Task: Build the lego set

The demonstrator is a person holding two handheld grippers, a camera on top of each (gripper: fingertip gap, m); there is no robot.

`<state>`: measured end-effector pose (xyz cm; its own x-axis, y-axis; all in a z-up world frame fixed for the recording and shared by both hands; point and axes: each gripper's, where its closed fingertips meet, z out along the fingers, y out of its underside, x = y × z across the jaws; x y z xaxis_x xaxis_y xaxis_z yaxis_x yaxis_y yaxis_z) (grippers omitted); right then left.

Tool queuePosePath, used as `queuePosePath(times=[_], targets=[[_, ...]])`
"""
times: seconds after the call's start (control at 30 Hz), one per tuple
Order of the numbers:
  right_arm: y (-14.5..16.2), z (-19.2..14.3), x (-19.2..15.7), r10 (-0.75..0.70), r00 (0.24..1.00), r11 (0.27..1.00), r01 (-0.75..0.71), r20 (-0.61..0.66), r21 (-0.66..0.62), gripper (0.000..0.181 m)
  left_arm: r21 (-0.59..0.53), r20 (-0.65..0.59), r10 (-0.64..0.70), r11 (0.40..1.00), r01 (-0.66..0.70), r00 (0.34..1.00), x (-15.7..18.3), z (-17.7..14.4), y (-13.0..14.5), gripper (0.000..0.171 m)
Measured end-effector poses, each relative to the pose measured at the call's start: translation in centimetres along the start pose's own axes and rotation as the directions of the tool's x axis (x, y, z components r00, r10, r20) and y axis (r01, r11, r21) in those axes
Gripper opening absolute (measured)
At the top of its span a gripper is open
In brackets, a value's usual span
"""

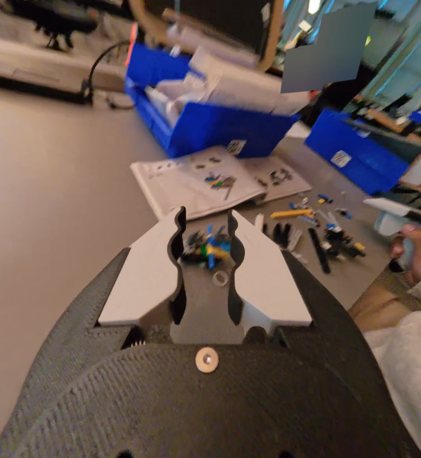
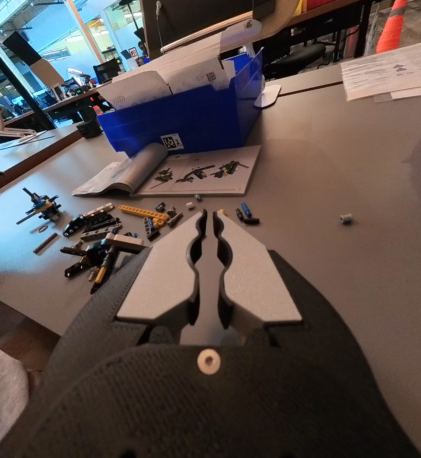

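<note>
Grey table [image 2: 328,173] is being used for scattered lego parts [image 2: 140,218], laid between an open manual [image 2: 199,171] and both tongs. The left tongs [image 1: 206,218] are being held released, empty, above a small assembly [image 1: 209,245]. The right tongs [image 2: 210,215] are being held nearly closed, gripping nothing.

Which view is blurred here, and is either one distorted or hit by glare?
Left wrist view: motion-smeared throughout, blue bin and small assembly soft; right wrist view: sharp on the instruction booklet, wide-angle bending at the edges, no strong glare.
</note>
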<state>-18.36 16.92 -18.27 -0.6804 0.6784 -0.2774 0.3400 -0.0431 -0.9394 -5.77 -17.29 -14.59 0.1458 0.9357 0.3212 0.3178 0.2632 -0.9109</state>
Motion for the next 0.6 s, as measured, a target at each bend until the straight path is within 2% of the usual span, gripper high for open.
queuePosePath(times=[0.07, 0.17, 0.2, 0.27, 0.37, 0.47, 0.53, 0.6], targets=[[0.0, 0.0, 0.1, 0.002, 1.0, 1.0, -0.002, -0.003, -0.004, 0.0, 0.044, -0.121, 0.034, 0.999, -0.029, 0.992, 3.5, 1.3, -1.8, 0.031], [0.3, 0.2, 0.4, 0.005, 0.999, 1.0, -0.006, -0.036, -0.029, 0.0, -0.022, -0.376, 0.017, 0.999, -0.027, 0.927, 11.2, 4.5, -3.4, 0.03], [0.4, 0.3, 0.5, 0.0, 0.999, 0.999, -0.002, -0.043, -0.038, 0.0, -0.045, -0.465, 0.002, 0.999, -0.025, 0.885, 14.2, 5.5, -3.8, 0.027], [0.5, 0.4, 0.6, -0.011, 0.998, 0.999, 0.008, -0.065, -0.049, 0.0, -0.035, -0.571, 0.006, 0.999, -0.031, 0.821, 19.0, 7.6, -4.3, 0.003], [0.6, 0.5, 1.2, -0.018, 0.992, 0.998, 0.01, -0.127, -0.062, 0.0, -0.036, -0.647, -0.009, 0.999, -0.019, 0.763, 24.2, 10.8, -3.5, 0.0], [1.1, 0.9, 1.5, -0.087, 0.977, 0.99, 0.063, -0.196, -0.125, 0.0, -0.029, -0.631, 0.064, 0.994, -0.106, 0.773, 27.0, 13.7, -0.4, 0.0], [1.3, 1.1, 1.4, -0.123, 0.966, 0.985, 0.091, -0.228, -0.148, 0.0, -0.015, -0.635, 0.08, 0.993, -0.116, 0.769, 27.9, 13.9, 1.2, 0.0], [1.6, 1.3, 1.4, -0.136, 0.957, 0.981, 0.095, -0.256, -0.166, 0.0, -0.02, -0.672, 0.046, 0.997, -0.08, 0.739, 28.7, 12.8, 2.0, 0.0]])
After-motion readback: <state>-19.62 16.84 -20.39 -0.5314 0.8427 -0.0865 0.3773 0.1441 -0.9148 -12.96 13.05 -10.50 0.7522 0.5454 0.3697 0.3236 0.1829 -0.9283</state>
